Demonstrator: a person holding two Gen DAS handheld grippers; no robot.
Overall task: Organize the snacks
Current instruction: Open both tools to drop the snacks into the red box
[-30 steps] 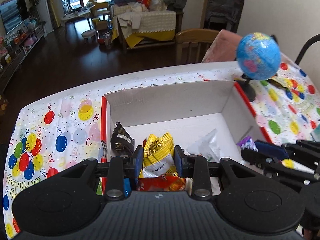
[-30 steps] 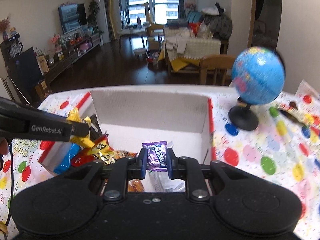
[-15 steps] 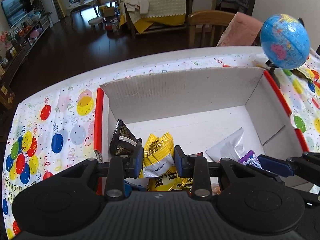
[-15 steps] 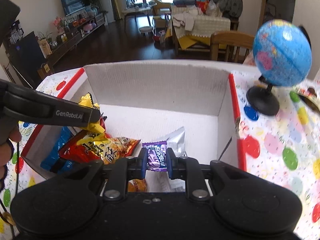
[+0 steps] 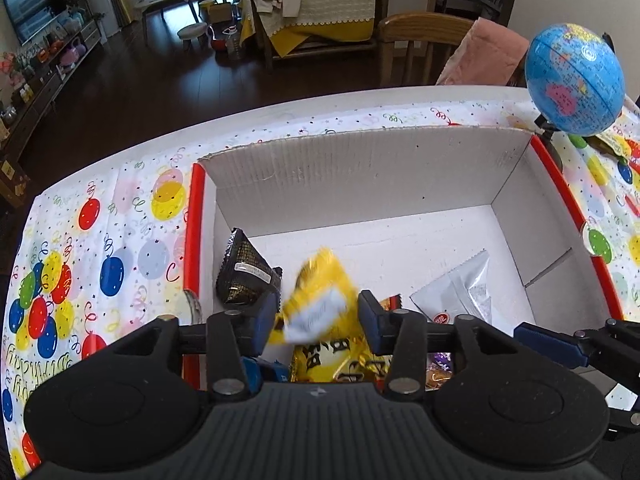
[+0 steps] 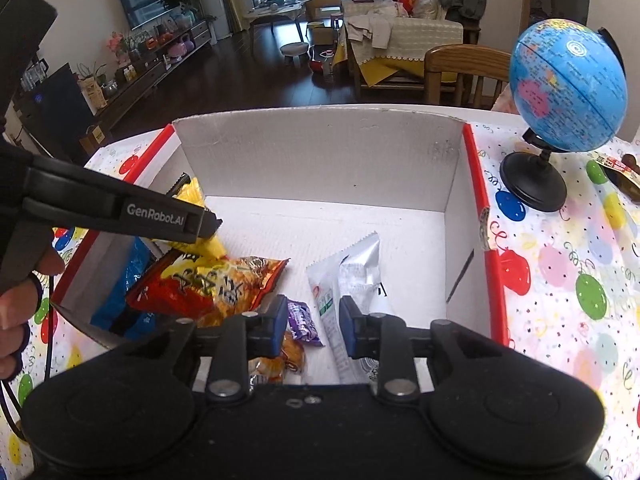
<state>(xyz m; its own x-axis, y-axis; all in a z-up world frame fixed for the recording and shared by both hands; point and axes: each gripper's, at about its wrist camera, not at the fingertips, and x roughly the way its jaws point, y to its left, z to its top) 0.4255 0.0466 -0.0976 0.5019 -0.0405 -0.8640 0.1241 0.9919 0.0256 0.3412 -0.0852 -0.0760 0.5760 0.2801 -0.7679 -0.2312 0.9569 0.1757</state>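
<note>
both tools are released over the box (image 6: 320, 160): left tool (image 5: 318, 320) around a blurred yellow bag (image 5: 316, 300), seemingly dropping; right tool (image 6: 314, 322) above a purple candy (image 6: 302, 320). about 6 snacks sit inside, none visibly left outside.

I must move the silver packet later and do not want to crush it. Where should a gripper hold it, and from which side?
Probably grip the silver packet by its flat serrated far seal, coming from above. The packet lies flat on the bare box floor, with free space around that end, while its near end lies under the open right gripper beside the purple candy.
</note>
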